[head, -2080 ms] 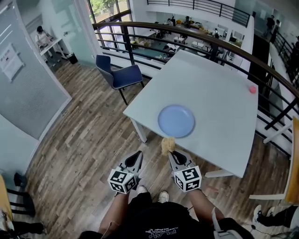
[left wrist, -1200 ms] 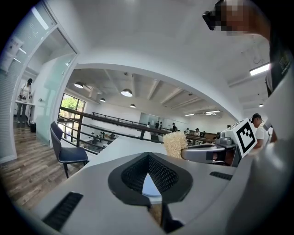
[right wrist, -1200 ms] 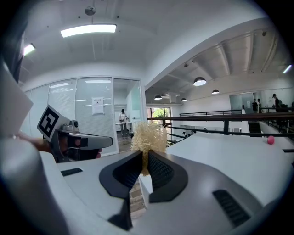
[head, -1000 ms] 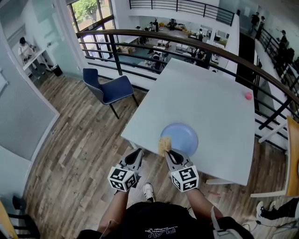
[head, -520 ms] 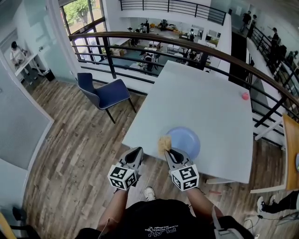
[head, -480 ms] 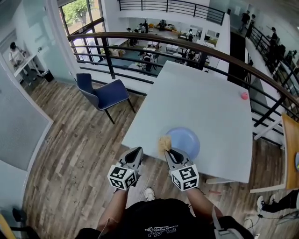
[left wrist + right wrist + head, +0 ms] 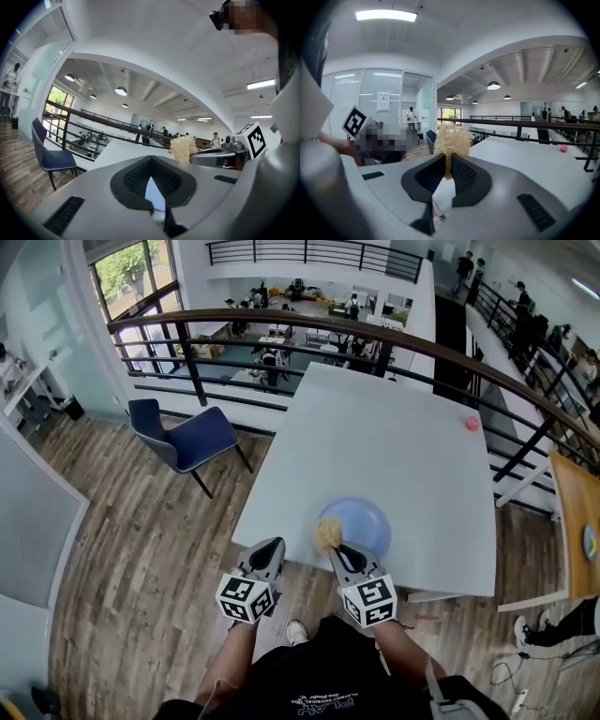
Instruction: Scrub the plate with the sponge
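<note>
Holds the yellow sponge point(image 7: 327, 532) tight in the right tool point(image 7: 336, 547), right by the left rim of the blue plate point(image 7: 368, 518). Holds the left tool point(image 7: 274, 545) pressed together on nothing, left of the plate, off the desk point(image 7: 394, 442). Shows the plate lying near the desk's close edge.

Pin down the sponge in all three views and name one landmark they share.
Head view: sponge low centre, at the right gripper tip.
Left gripper view: sponge right of centre.
Right gripper view: sponge centre, clamped between the jaws.
Shared landmark: blue chair, left of the sponge in each.
</note>
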The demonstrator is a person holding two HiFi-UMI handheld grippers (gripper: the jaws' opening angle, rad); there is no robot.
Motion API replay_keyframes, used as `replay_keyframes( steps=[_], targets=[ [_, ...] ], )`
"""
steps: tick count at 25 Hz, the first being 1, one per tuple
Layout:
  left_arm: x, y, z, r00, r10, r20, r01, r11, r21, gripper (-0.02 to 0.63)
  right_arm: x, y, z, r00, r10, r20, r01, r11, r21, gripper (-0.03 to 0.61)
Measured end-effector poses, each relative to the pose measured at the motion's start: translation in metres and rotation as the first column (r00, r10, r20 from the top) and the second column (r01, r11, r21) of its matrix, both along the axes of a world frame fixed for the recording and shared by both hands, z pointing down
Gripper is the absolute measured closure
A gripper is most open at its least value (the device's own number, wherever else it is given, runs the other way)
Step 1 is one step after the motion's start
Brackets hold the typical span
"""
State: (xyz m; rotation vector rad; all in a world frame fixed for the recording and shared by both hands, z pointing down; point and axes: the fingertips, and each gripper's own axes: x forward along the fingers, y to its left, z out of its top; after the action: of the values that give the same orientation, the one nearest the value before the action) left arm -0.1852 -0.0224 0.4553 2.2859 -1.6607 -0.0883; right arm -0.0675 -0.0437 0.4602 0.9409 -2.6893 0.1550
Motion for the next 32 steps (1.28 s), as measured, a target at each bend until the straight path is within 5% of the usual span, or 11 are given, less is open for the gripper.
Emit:
replay_keyframes(
  steps=[32],
  targets=[
    [0.043, -0.192, 0.069, 0.991, 0.131, 0.0, -0.129, 0.978, -0.165, 0.604, 0.04, -0.167, 0.071, 0.993, 0.112, -0.035, -0.115, 0.984, -0.136, 0.534]
  ],
)
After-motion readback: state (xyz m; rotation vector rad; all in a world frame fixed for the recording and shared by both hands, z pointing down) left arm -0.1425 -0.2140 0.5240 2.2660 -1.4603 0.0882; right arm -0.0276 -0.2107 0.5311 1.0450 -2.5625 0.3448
